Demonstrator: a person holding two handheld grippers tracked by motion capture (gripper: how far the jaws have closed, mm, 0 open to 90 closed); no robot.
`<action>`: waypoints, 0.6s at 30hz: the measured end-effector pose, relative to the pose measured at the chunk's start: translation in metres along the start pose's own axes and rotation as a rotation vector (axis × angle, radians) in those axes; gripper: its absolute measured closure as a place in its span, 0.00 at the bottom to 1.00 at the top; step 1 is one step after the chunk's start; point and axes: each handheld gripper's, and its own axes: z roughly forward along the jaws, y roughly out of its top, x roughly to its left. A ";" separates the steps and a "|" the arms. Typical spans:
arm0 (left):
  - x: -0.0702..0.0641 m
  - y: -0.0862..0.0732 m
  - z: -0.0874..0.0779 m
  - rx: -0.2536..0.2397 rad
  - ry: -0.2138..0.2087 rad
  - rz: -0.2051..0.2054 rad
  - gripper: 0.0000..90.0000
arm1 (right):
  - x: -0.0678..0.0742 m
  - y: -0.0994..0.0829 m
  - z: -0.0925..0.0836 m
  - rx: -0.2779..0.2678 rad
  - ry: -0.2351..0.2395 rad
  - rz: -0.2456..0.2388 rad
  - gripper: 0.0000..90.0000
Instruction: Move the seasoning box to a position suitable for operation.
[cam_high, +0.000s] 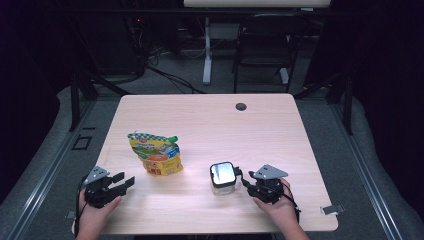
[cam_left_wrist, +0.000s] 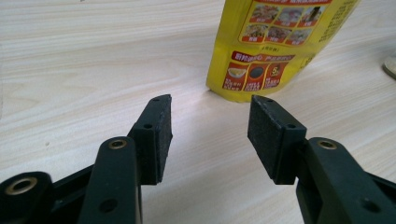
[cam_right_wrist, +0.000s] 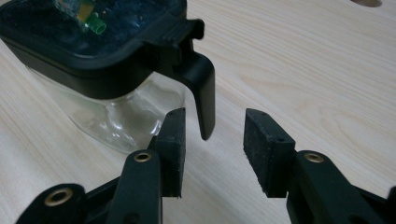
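Observation:
A yellow food pouch (cam_high: 156, 152) with a green cap lies on the wooden table (cam_high: 210, 120), left of centre. A clear jar with a black latched lid (cam_high: 223, 177) stands near the front, right of the pouch. My left gripper (cam_high: 124, 181) rests at the front left, open and empty, aimed at the pouch (cam_left_wrist: 275, 42), a short way from its bottom edge. My right gripper (cam_high: 245, 180) is open just right of the jar. In the right gripper view the lid's black latch tab (cam_right_wrist: 201, 88) hangs just ahead of the gap between the jaws (cam_right_wrist: 212, 135), untouched by either pad.
A round cable hole (cam_high: 241, 106) sits near the table's far edge. Beyond the table stand a black chair (cam_high: 267, 45) and a white stand leg (cam_high: 207, 50) with cables on the floor. A small clip (cam_high: 332, 209) hangs at the front right corner.

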 end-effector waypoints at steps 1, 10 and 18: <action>-0.001 -0.001 -0.001 0.000 0.004 0.003 0.56 | 0.001 0.001 0.002 -0.003 -0.001 0.000 0.66; -0.007 -0.006 -0.011 0.003 0.024 0.032 0.60 | 0.005 0.008 0.014 0.017 0.009 -0.038 0.75; -0.007 -0.009 -0.014 -0.006 0.030 0.025 0.62 | 0.007 0.013 0.021 0.008 0.011 -0.057 0.79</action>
